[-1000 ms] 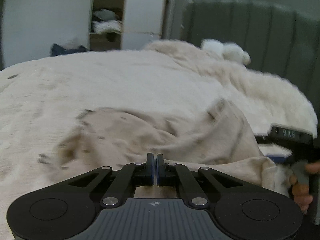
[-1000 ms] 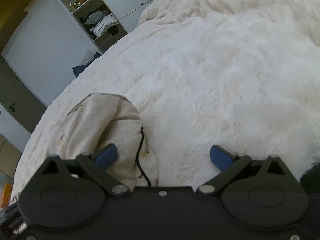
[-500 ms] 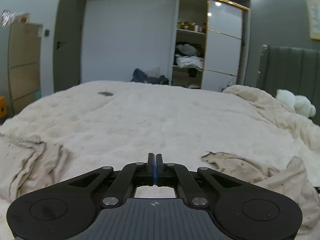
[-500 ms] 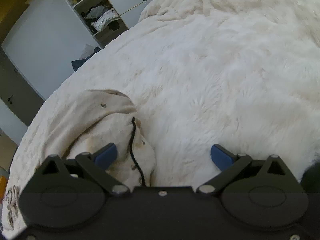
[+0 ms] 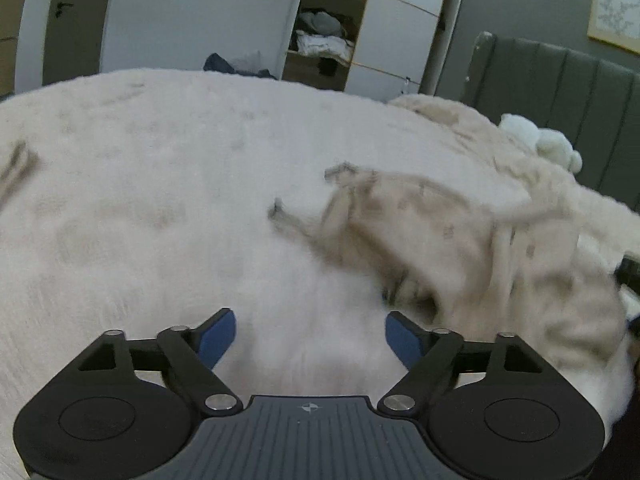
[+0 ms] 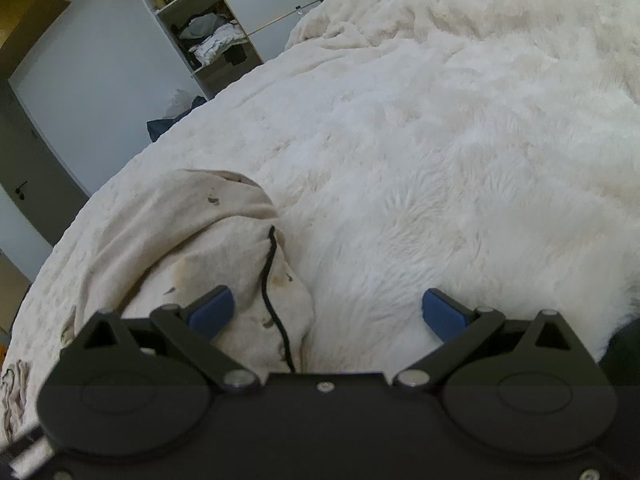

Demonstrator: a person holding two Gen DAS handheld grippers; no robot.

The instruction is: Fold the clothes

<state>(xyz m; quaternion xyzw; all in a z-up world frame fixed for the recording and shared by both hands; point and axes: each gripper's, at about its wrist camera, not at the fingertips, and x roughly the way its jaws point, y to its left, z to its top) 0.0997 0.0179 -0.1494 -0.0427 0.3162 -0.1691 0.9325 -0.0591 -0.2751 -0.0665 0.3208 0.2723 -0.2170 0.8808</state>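
Note:
A beige garment (image 5: 460, 248) with small dark marks lies crumpled on the fluffy white bed cover (image 5: 160, 200), blurred, ahead and right of my left gripper (image 5: 310, 338). The left jaws are opening, with only bed cover between them. In the right wrist view the same beige garment (image 6: 180, 240), with a black drawstring (image 6: 272, 280), lies under the left side of my right gripper (image 6: 326, 312). That gripper stands open; its left blue pad hovers over the cloth without pinching it.
A white plush toy (image 5: 540, 140) rests by the grey padded headboard (image 5: 560, 80). Behind the bed stands a wardrobe with open shelves (image 5: 324, 36) of folded clothes. Dark clothes (image 5: 236, 66) lie at the bed's far edge. Another patterned cloth (image 6: 14, 388) lies at the left.
The left gripper, shut in both earlier frames, now stands wide open. Its view swung from the garment to the room and back down toward the bed. The right gripper stayed put.

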